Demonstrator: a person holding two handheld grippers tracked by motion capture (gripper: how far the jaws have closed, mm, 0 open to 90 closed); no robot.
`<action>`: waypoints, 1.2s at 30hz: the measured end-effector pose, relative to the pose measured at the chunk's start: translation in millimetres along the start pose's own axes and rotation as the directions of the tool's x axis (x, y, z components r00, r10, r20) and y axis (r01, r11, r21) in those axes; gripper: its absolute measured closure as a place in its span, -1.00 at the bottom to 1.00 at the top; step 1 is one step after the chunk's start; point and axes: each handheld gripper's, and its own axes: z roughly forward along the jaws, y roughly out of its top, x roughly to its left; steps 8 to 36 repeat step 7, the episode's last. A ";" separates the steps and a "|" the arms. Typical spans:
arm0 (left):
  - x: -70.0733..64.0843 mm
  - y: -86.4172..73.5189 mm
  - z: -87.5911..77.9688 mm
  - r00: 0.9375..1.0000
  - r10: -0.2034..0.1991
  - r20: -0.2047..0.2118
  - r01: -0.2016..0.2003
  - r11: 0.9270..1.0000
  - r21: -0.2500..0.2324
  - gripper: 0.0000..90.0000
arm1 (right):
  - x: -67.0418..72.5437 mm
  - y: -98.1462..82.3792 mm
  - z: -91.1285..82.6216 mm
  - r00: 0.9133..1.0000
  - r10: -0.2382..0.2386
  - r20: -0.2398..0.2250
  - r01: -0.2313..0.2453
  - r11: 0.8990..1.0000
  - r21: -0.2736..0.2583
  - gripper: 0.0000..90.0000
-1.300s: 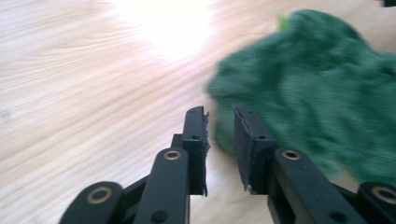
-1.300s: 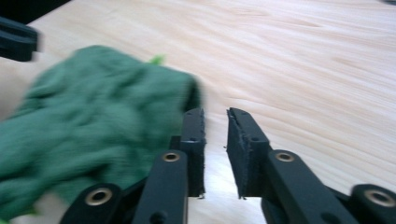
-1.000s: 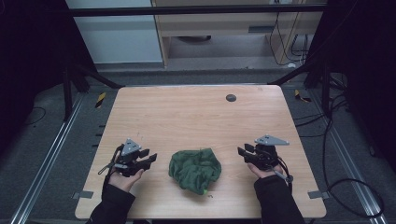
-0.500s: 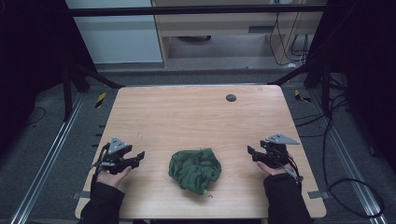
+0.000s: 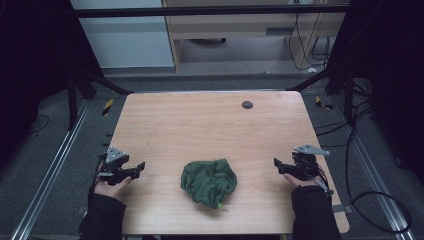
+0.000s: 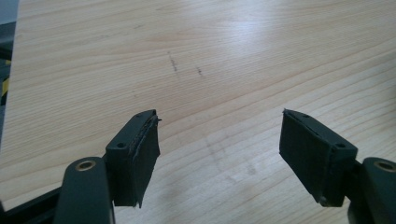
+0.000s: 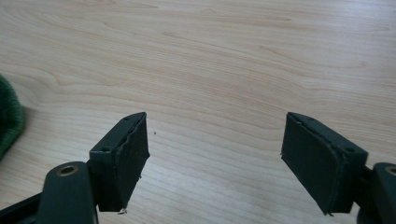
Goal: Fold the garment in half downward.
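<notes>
Both jaws just opened, nothing between them; left gripper (image 5: 136, 169) at 9 and right gripper (image 5: 280, 164) at 3 have backed off green cloth (image 5: 209, 182), released, crumpled mid-table.

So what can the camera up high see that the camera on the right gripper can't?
The high view takes in the whole crumpled dark green cloth, the small round black disc near the table's far edge, the left gripper and both of the person's hands. The right gripper view looks close along the right gripper, its jaws wide open with nothing between them. Both share the light wooden table and an edge of that cloth.
</notes>
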 end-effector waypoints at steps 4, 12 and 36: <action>3.4 -2.0 0.7 1.000 -0.003 -0.004 0.003 1.000 0.010 -0.40 | -4.2 -2.3 -0.1 1.000 0.006 0.008 -0.006 1.000 0.009 -0.54; 4.8 -3.4 2.0 1.000 0.006 -0.013 -0.006 1.000 0.021 -0.42 | -7.3 -3.5 0.6 1.000 -0.016 0.026 0.016 1.000 0.020 -0.58; 4.8 -3.4 2.0 1.000 0.006 -0.013 -0.006 1.000 0.021 -0.42 | -7.3 -3.5 0.6 1.000 -0.016 0.026 0.016 1.000 0.020 -0.58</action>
